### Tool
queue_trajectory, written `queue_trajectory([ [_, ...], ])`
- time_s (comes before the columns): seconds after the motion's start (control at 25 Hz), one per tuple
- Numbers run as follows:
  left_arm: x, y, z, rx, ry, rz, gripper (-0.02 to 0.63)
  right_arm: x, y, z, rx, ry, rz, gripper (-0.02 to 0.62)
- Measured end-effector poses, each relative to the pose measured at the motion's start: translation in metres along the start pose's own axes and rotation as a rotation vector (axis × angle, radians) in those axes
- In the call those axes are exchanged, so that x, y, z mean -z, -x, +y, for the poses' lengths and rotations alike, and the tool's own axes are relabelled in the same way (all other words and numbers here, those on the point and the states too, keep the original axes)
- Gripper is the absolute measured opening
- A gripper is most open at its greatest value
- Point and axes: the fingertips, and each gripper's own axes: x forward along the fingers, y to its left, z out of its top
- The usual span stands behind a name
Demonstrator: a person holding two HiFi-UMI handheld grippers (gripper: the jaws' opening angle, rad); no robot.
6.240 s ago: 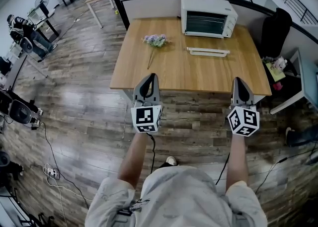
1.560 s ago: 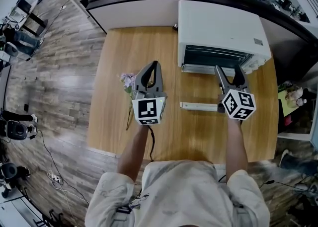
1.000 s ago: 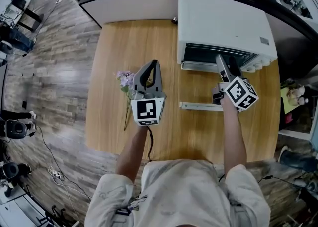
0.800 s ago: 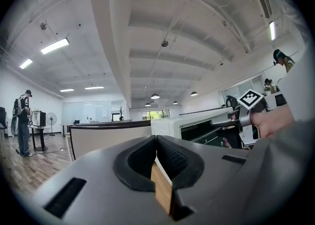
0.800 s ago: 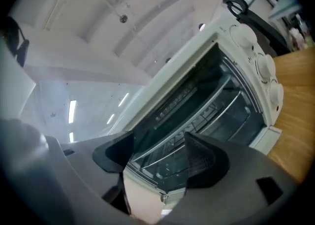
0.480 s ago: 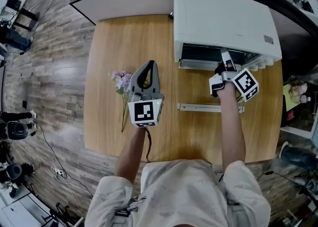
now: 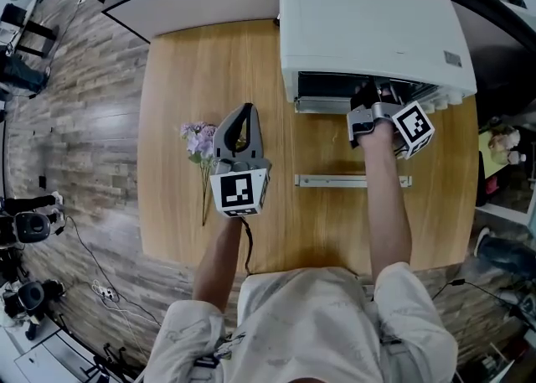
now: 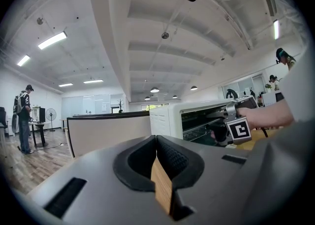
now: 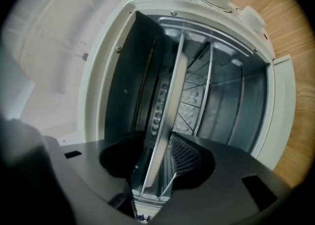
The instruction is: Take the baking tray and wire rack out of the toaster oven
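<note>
**Right gripper at the tray's rim, nothing out yet**

We start well left of the toaster oven (image 7: 368, 25), where a sprig of flowers (image 7: 198, 138) lies on the table (image 7: 167, 205). It has no part in this job. Just beside it, on the oven's side, the left gripper (image 7: 244, 113) hovers over the wood with its jaws pressed together on nothing. It's idle.

On to the oven itself, at the table's back edge. The door is dropped open and its white handle (image 7: 352, 180) lies out in front.

And here's the action! The right gripper (image 7: 373, 96), rolled on its side, is in the oven's mouth. Its jaws have just been closing, and the front rim of the baking tray (image 9: 170, 101) runs right between them. The jaws are part-way spread with a pad close on either side of the rim, but I don't see them biting yet. The tray sits in the oven's upper slot. The wire rack (image 9: 199, 96) is in the slot below, also fully inside.

The tally, as I read it: the door is open and the reach to the tray is made. What's left is to clamp the rim, slide the tray out, then go back for the rack. Early days.
</note>
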Motion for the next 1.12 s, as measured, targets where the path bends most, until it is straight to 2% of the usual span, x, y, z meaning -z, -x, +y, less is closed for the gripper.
queue_trajectory([
  [0.12,0.002,-0.002,-0.003,0.008,0.003,0.005,0.016,-0.002,-0.001,-0.006,0.017,-0.049,-0.032,0.121],
  [0.68,0.008,-0.001,-0.009,0.018,0.005,0.021,0.015,-0.001,0.001,-0.012,0.074,-0.16,-0.053,0.1],
  [1.12,-0.004,0.009,-0.012,0.017,-0.001,-0.004,0.015,0.008,0.029,-0.011,0.092,-0.193,-0.038,0.095],
])
